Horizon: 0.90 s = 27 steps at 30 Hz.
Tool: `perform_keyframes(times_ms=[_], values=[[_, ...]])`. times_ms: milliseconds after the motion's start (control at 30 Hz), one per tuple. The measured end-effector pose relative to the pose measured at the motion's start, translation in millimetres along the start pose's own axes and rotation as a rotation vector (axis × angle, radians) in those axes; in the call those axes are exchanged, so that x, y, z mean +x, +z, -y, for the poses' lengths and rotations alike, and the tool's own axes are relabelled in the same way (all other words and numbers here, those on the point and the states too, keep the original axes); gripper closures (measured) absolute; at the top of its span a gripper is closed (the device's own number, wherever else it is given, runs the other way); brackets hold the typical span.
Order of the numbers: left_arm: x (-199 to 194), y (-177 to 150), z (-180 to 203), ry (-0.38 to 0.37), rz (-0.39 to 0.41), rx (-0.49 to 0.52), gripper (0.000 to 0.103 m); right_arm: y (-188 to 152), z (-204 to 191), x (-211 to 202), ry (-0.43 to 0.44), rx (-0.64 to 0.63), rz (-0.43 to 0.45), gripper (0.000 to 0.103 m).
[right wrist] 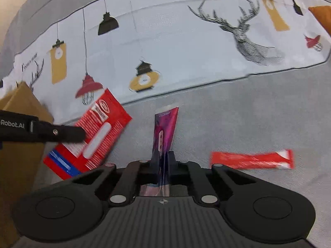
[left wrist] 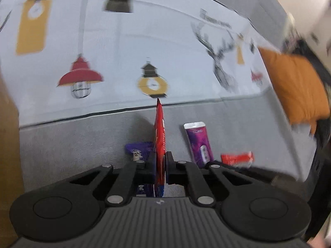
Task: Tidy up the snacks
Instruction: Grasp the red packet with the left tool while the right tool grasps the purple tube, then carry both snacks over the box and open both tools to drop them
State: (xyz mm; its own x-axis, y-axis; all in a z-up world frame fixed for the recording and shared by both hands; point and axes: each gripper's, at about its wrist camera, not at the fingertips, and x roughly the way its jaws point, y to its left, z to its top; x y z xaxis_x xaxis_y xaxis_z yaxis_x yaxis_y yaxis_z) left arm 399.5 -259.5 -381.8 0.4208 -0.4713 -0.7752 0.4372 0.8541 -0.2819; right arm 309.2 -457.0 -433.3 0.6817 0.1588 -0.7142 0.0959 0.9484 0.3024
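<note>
- On the grey fabric couch seat [right wrist: 258, 113], both grippers point forward and downward at the snacks, the printed lamp-and-deer cover [right wrist: 175, 41] behind them.
- Left gripper [left wrist: 161, 161]: fingers clenched on the flat red foil snack packet [left wrist: 159, 132], which stands edge-on between the pads; from the right wrist view the same packet [right wrist: 103, 128] shows its printed face, tilted, with the left gripper's black finger [right wrist: 70, 133] across it.
- Right gripper [right wrist: 163, 161]: fingers clamped on the lower part of the purple-pink foil sachet [right wrist: 164, 128], its silver top end pointing away toward the cover.
- Count of snacks in sight: four. One red packet, one purple-pink sachet, one long red stick wrapper [right wrist: 252, 159] lying flat on the seat to the right, apart from the sachet, and one dark purple wrapper [left wrist: 138, 150] lying just behind the left fingers.
- One brown cardboard box [right wrist: 22, 103] at the left edge, just beside the red packet.
- One orange cushion [left wrist: 295, 88] at the far right.
</note>
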Motion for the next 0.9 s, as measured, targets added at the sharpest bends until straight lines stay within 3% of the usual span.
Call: perform_keyframes(times_ms=[133,233,333,400,467,533,600,667,733,800,900], values=[[19,-5,16,-0.007,-0.031,0.060,0.094,1,18,-2,0.023,0.047,-0.016,0.093],[32,-1,23,0.019,-0.034,0.080,0.093,0,25,1,0.054,0.088,-0.037,0.083],[53,2,25,0.056,-0.075,0.100,0.092,3,25,5,0.070,0.077,-0.039,0.080],[63,-1,22,0.079,-0.099,0.110,0.090,5,19,7,0.082,0.030,-0.041,0.071],[64,-2,19,0.067,-0.082,0.116,0.093,4,9,9,0.086,-0.043,-0.042,0.054],[63,-4,23,0.064,-0.081,0.157,0.094,1,-6,10,0.063,-0.161,-0.043,0.046],[60,-6,25,0.068,-0.086,0.170,0.094,-4,-18,11,0.015,-0.257,-0.041,0.046],[51,-9,27,0.079,-0.090,0.159,0.094,-3,-19,9,-0.038,-0.280,-0.035,0.076],[35,-13,31,0.084,-0.080,0.150,0.094,3,-9,6,-0.026,-0.212,-0.042,0.084],[20,-17,40,0.091,-0.076,0.170,0.094,4,-11,0,-0.074,-0.224,-0.011,0.085],[-7,-25,53,0.108,-0.066,0.199,0.094,4,-17,-18,-0.064,-0.207,0.051,0.085]])
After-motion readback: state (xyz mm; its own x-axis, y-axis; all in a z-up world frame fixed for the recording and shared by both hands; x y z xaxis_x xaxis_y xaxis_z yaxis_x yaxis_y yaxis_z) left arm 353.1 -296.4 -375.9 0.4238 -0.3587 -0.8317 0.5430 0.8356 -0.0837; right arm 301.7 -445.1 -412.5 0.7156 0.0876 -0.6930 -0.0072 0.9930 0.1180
